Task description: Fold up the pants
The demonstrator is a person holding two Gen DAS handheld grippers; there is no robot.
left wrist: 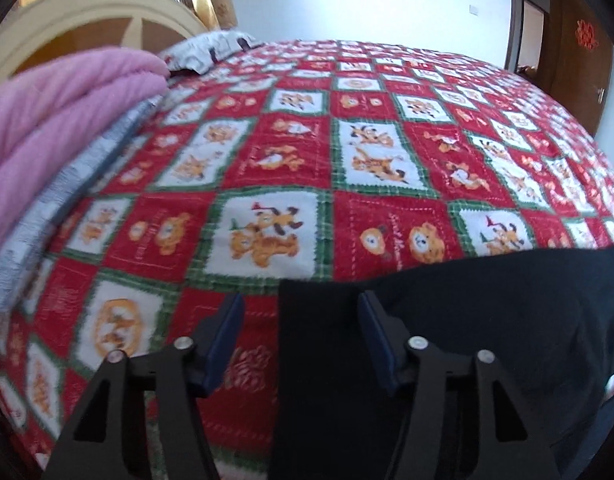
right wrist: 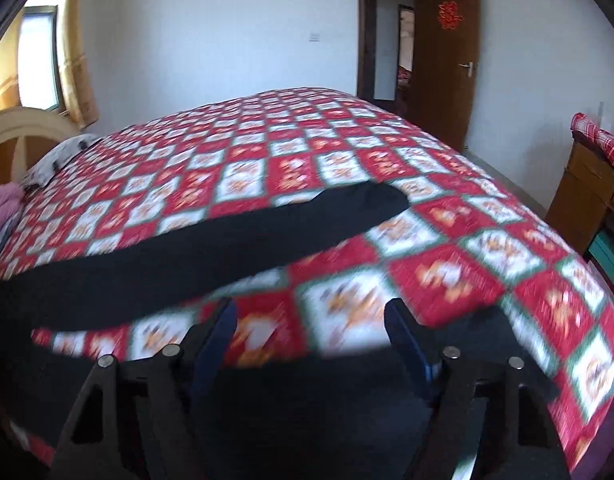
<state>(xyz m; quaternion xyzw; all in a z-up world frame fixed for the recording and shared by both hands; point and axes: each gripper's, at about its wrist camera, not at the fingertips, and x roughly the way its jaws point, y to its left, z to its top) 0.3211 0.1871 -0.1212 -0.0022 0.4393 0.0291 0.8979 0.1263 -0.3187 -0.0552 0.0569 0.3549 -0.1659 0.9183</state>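
Black pants [left wrist: 487, 320] lie flat on a red checked quilt [left wrist: 291, 152] with cartoon patches. In the left wrist view a straight edge and corner of the pants run between the blue pads of my left gripper [left wrist: 301, 314], which is open and not pressing on the cloth. In the right wrist view one leg of the pants [right wrist: 267, 236] stretches away to the right across the quilt [right wrist: 447, 272], and more black cloth lies under my right gripper [right wrist: 311, 314]. Its jaws stand wide apart, open, above the edge of that cloth.
A folded pink blanket [left wrist: 67, 100] on a grey-and-white cover lies at the left edge of the bed, with a pillow [left wrist: 211, 52] and cream headboard [left wrist: 87, 12] behind. A brown door [right wrist: 447, 60] and a wooden dresser [right wrist: 591, 184] stand to the right.
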